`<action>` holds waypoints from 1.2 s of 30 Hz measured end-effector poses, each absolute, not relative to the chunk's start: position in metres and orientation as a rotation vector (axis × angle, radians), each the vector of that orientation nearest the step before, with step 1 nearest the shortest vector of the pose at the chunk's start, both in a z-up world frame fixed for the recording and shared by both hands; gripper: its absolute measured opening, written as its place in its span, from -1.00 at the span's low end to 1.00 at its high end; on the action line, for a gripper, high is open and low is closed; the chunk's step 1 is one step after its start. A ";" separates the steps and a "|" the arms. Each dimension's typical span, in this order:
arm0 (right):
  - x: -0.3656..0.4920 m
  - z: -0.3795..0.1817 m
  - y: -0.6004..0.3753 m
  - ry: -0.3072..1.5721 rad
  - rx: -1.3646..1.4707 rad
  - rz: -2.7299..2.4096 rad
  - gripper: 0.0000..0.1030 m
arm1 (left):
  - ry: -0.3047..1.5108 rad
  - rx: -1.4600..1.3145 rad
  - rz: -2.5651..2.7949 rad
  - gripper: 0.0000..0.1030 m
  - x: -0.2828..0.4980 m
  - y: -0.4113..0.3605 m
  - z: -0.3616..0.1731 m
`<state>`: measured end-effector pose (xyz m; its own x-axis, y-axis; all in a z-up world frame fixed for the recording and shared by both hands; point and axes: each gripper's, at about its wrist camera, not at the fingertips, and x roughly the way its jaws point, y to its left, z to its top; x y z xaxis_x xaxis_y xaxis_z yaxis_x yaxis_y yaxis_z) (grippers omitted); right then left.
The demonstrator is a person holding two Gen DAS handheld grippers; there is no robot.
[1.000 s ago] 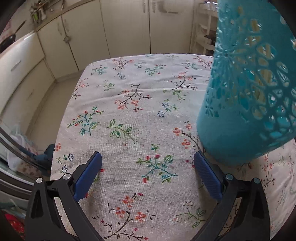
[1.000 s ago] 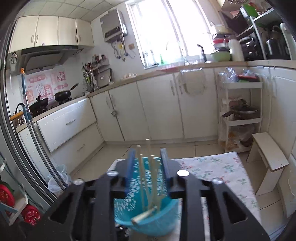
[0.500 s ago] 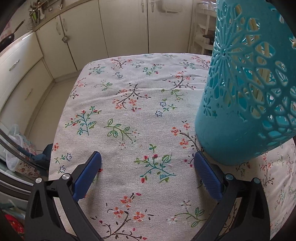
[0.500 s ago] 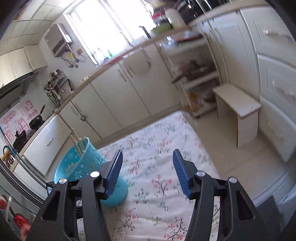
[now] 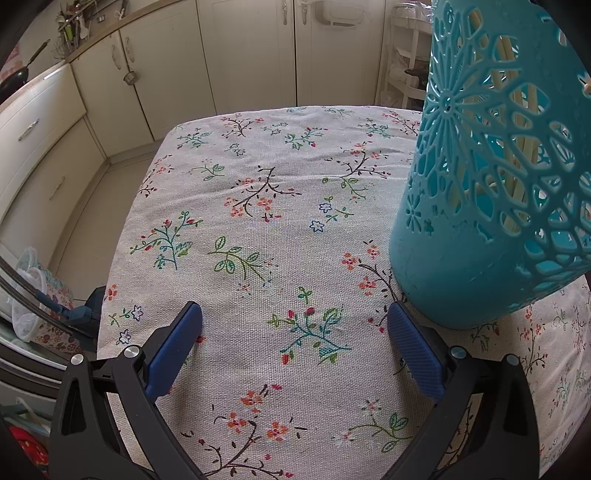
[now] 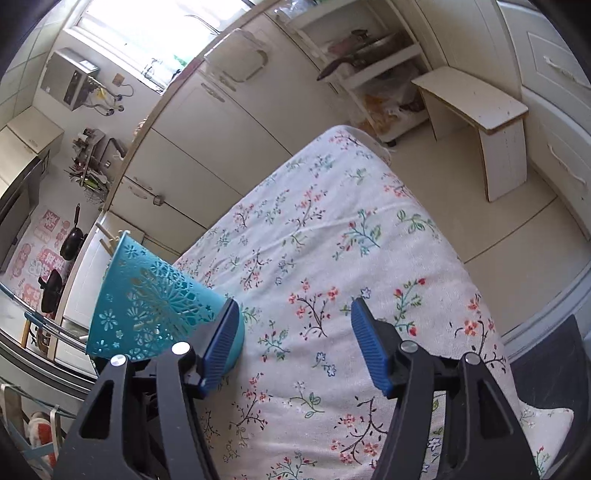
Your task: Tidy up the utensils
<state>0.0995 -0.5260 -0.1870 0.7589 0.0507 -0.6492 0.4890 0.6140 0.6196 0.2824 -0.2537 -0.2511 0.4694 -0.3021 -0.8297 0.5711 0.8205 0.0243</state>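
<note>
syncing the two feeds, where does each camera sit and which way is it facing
Left wrist: on the left gripper, low over the floral tablecloth, facing the cabinets; its open blue fingers show, teal basket on the right.
Right wrist: on the right gripper, higher and rolled, looking down the table toward a stool; open fingers show.
Shared: basket with chopsticks, tablecloth.

Location type: domestic kitchen. Ahead of the left claw, cream base cabinets (image 5: pixel 251 55) run under a worktop – a frying pan (image 5: pixel 18 75) sits at far left. Up and left of the right claw are a bright window (image 6: pixel 159 29), a wall-mounted water heater (image 6: pixel 68 79) and a utensil rack (image 6: pixel 90 162); ahead stands an open shelf trolley (image 6: pixel 369 62) – a small wooden stool (image 6: pixel 484 122) beside it.
</note>
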 end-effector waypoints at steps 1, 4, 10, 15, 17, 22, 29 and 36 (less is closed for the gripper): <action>0.100 -0.189 -0.527 0.689 0.896 -0.275 0.21 | 0.940 0.319 -0.546 0.86 0.282 -0.254 -0.251; 0.099 -0.196 -0.530 0.716 0.925 -0.265 0.21 | 0.940 0.319 -0.546 0.86 0.283 -0.254 -0.251; 0.094 -0.199 -0.531 0.748 0.889 -0.270 0.21 | 0.939 0.318 -0.548 0.86 0.282 -0.254 -0.251; 0.093 -0.208 -0.537 0.775 0.898 -0.298 0.21 | 0.939 0.318 -0.548 0.86 0.282 -0.254 -0.251; 0.096 -0.208 -0.538 0.780 0.897 -0.305 0.21 | 0.938 0.318 -0.548 0.86 0.282 -0.254 -0.251; 0.107 -0.207 -0.533 0.792 0.868 -0.314 0.21 | 0.938 0.318 -0.549 0.86 0.282 -0.254 -0.250; 0.121 -0.207 -0.524 0.819 0.821 -0.311 0.22 | 0.937 0.318 -0.550 0.86 0.282 -0.254 -0.250; 0.119 -0.194 -0.515 0.792 0.820 -0.241 0.25 | 0.937 0.318 -0.550 0.86 0.282 -0.254 -0.251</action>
<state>0.1193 -0.5152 -0.1937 0.6941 0.0995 -0.7129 0.4797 0.6745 0.5612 0.2820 -0.2539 -0.2505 0.4702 -0.3063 -0.8277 0.5738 0.8186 0.0230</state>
